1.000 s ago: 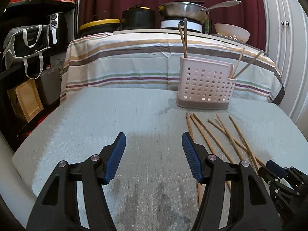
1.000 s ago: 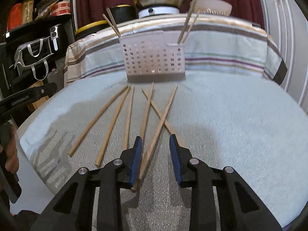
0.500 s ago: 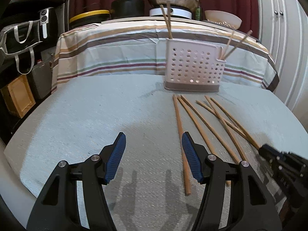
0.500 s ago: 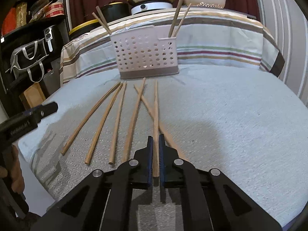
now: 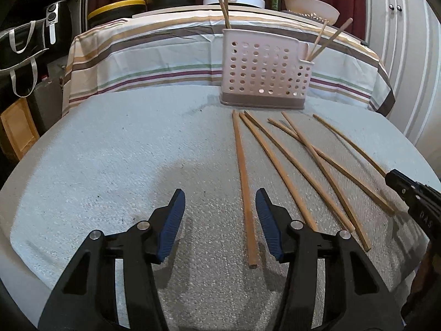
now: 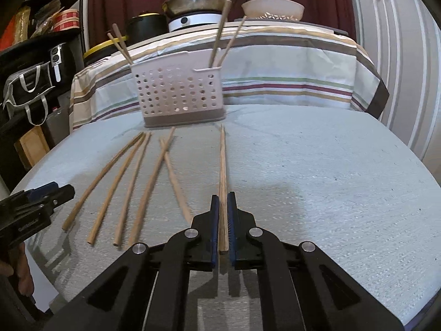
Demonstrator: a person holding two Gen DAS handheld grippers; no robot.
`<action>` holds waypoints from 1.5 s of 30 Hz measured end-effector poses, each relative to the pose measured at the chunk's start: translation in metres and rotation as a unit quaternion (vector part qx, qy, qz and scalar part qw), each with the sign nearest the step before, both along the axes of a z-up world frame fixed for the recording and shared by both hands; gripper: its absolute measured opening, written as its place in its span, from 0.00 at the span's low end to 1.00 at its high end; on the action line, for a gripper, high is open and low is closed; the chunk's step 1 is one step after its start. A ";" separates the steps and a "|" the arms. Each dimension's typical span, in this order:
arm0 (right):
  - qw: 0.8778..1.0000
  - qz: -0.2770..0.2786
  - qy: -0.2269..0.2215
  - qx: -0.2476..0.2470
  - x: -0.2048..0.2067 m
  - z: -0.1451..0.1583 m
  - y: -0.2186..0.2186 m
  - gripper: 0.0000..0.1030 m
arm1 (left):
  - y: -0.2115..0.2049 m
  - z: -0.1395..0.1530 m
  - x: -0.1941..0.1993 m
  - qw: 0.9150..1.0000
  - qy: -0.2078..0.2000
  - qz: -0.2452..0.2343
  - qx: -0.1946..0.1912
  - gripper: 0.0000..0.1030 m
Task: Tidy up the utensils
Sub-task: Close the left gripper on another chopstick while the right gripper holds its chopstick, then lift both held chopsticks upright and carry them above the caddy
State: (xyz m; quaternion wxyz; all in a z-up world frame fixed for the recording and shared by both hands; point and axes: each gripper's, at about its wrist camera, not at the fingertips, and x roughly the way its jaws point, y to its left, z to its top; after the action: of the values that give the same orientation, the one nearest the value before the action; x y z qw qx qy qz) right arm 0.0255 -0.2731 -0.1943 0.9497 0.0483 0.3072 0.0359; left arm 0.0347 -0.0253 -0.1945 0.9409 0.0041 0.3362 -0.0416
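Note:
A pink perforated utensil holder (image 5: 266, 73) (image 6: 178, 92) stands at the far side of the grey-clothed table, with chopsticks upright in both its end compartments. Several wooden chopsticks (image 5: 278, 162) (image 6: 129, 184) lie fanned on the cloth in front of it. My right gripper (image 6: 223, 201) is shut on one chopstick (image 6: 222, 171), held by its near end and pointing at the holder. My left gripper (image 5: 220, 197) is open and empty, low over the cloth, with the leftmost chopstick (image 5: 244, 184) lying just inside its right finger. The right gripper shows at the right edge of the left wrist view (image 5: 413, 195).
A second table with a striped cloth (image 5: 171, 55) stands behind, carrying pots, a pan (image 6: 198, 1) and a bowl (image 6: 273, 8). Dark shelves with bags (image 5: 24, 44) are at the left. White cabinet doors (image 5: 399, 41) are at the right.
My right gripper closed on one chopstick and drew it apart from the others, to their right. My left gripper moved forward and right, so the leftmost chopstick now lies between its fingers.

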 end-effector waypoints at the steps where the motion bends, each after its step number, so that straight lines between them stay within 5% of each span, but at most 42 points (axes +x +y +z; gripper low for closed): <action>1: 1.000 -0.001 0.003 0.000 0.001 -0.001 -0.002 0.06 | -0.001 -0.001 0.000 1.000 0.000 -0.001 0.001 0.50; 10: 1.000 -0.003 0.021 0.001 0.001 -0.012 -0.007 0.07 | -0.009 -0.009 -0.003 1.000 0.008 -0.012 0.002 0.46; 23: 1.000 -0.002 0.021 0.011 -0.005 -0.015 -0.009 0.07 | -0.012 -0.017 -0.009 1.000 0.003 -0.023 0.005 0.06; 45: 1.000 -0.005 -0.017 0.010 -0.015 -0.001 -0.010 0.06 | -0.007 0.000 -0.014 0.999 -0.027 -0.018 -0.001 0.06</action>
State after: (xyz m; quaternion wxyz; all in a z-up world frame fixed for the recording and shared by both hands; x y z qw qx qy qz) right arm 0.0102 -0.2829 -0.1955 0.9545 0.0582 0.2905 0.0353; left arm 0.0206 -0.0322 -0.1945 0.9486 0.0105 0.3107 -0.0587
